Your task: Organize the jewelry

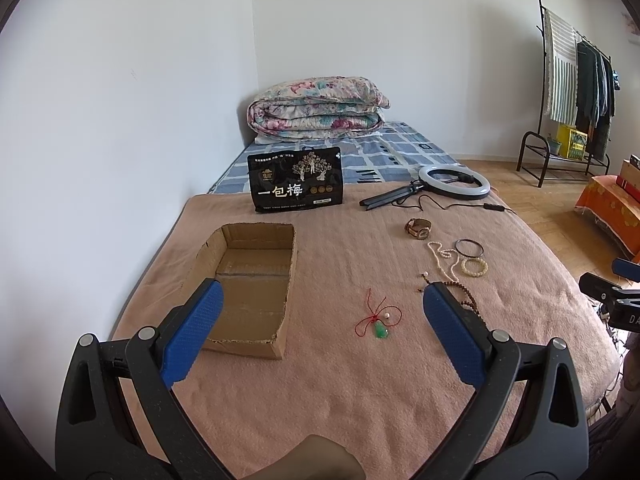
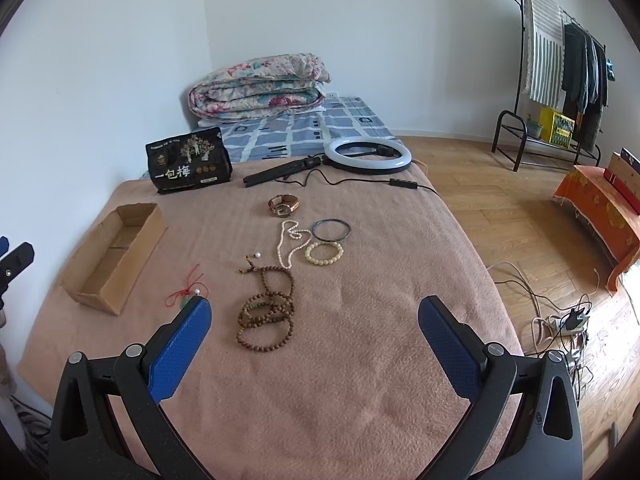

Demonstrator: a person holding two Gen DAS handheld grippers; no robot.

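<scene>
Home bedroom: bed (image 1: 360,380), folded quilt (image 1: 316,106), clothes rack (image 1: 576,92).

White walls (image 1: 120,80), wood floor (image 2: 500,208), clothes rack (image 2: 560,60).

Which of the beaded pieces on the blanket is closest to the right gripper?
The brown wooden bead strand, coiled in loops just ahead of the open right gripper. The pale bead bracelet and white pearl necklace lie farther back.

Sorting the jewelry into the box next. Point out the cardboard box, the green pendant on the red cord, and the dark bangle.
cardboard box (image 1: 252,276), left wrist view, on its bare inner floor.
green pendant (image 1: 381,331), left wrist view, on the green stone.
dark bangle (image 2: 320,236), right wrist view, on its near-left rim.
</scene>
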